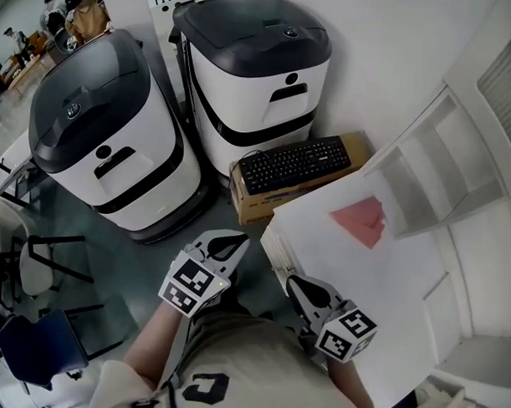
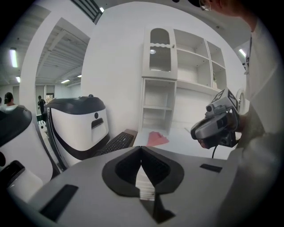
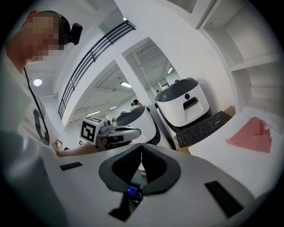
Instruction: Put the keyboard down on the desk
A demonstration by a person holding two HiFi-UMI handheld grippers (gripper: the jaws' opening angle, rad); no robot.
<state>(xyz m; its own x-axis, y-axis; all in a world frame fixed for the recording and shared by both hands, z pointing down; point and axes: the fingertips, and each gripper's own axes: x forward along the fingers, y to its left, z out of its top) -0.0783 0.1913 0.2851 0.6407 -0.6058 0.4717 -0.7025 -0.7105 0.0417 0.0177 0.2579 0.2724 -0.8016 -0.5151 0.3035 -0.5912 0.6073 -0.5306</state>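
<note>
A black keyboard (image 1: 294,164) lies on top of a brown cardboard box (image 1: 268,205) on the floor, against the far left corner of the white desk (image 1: 403,296). Both grippers hover near me, well short of the keyboard. My left gripper (image 1: 237,239) is over the floor left of the desk, shut and empty. My right gripper (image 1: 292,281) is over the desk's near left edge, also shut with nothing in it. The left gripper view shows the closed jaws (image 2: 141,149) with the keyboard (image 2: 116,142) beyond them. In the right gripper view, the keyboard (image 3: 204,128) lies ahead to the right of the closed jaws (image 3: 141,145).
A pink folded sheet (image 1: 361,219) rests on the desk near its far edge. A white shelf unit (image 1: 441,164) stands at the desk's back. Two large white-and-dark machines (image 1: 99,135) (image 1: 256,73) stand behind the box. Chairs (image 1: 36,267) stand at the left.
</note>
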